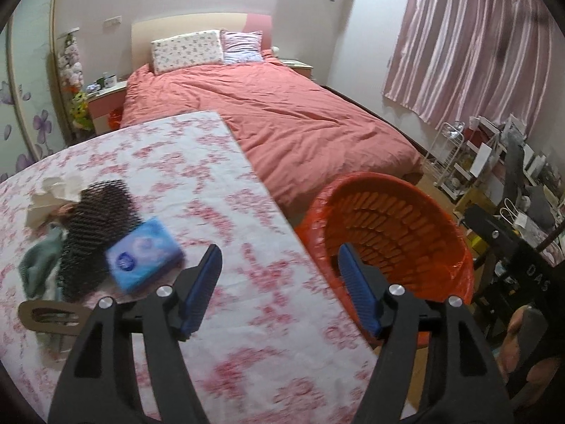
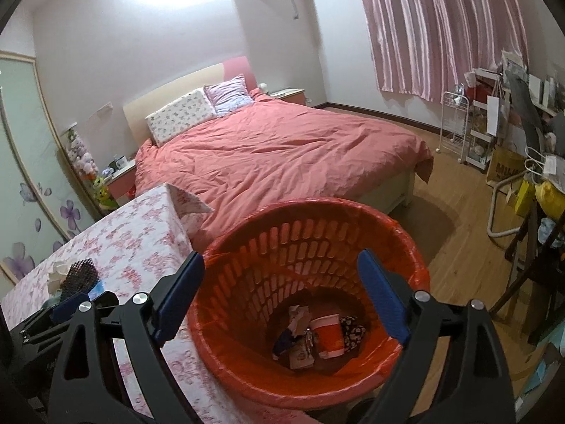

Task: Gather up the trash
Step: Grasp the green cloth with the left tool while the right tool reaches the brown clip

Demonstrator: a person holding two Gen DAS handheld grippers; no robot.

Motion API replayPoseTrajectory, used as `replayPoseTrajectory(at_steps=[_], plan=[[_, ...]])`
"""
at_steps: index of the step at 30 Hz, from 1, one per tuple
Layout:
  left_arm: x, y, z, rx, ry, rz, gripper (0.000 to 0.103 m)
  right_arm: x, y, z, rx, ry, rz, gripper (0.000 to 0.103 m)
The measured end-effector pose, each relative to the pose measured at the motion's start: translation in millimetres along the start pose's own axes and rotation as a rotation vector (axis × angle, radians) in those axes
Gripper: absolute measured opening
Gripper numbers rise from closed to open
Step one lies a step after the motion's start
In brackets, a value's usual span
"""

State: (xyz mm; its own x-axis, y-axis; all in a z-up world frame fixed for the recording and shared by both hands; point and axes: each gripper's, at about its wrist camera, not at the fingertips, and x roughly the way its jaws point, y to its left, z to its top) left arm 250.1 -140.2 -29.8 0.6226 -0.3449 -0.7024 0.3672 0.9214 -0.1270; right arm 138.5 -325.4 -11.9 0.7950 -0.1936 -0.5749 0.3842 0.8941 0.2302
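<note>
An orange slotted bin (image 1: 392,180) with an orange liner stands on the floor against the table's right edge. In the right wrist view its bottom holds a red paper cup (image 2: 330,335) and several wrappers (image 2: 300,349). My right gripper (image 2: 280,258) hangs open above the bin (image 2: 317,208), with nothing between its pads. My left gripper (image 1: 279,251) is open and empty over the table's right edge. To its left lie a blue tissue pack (image 1: 144,258), a black hairbrush (image 1: 91,233), a crumpled white tissue (image 1: 60,190), a green cloth (image 1: 39,261) and a brown hair clip (image 1: 49,316).
The table wears a pink floral cloth (image 1: 247,318). Behind it is a bed with a salmon duvet (image 1: 300,120) and a nightstand (image 1: 106,102). On the right, by the pink curtains (image 2: 441,28), stand a white wire cart (image 2: 455,123), cluttered shelves and a dark chair (image 2: 529,247).
</note>
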Motion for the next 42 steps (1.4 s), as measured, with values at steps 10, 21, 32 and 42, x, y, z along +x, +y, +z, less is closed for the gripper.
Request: replayPoseTrajectory(at_steps=[10,21,32,42], plan=[[-27,66,-13,-0.063,-0.016,0.109,0.07,-6,37,-13,-0.072,0.01,0.032,0.088],[-53,172,-29,-0.196,-0.018,0.29,0.07,-5,88,-37,-0.173,0.047,0.083,0.088],[-31,220,-34,-0.241,0.065,0.267,0.054,3,125,-56,-0.245,0.099,0.122,0.088],[-16,222,-35,-0.21,0.074,0.204,0.014,6,147,-68,-0.291,0.133,0.14,0.088]])
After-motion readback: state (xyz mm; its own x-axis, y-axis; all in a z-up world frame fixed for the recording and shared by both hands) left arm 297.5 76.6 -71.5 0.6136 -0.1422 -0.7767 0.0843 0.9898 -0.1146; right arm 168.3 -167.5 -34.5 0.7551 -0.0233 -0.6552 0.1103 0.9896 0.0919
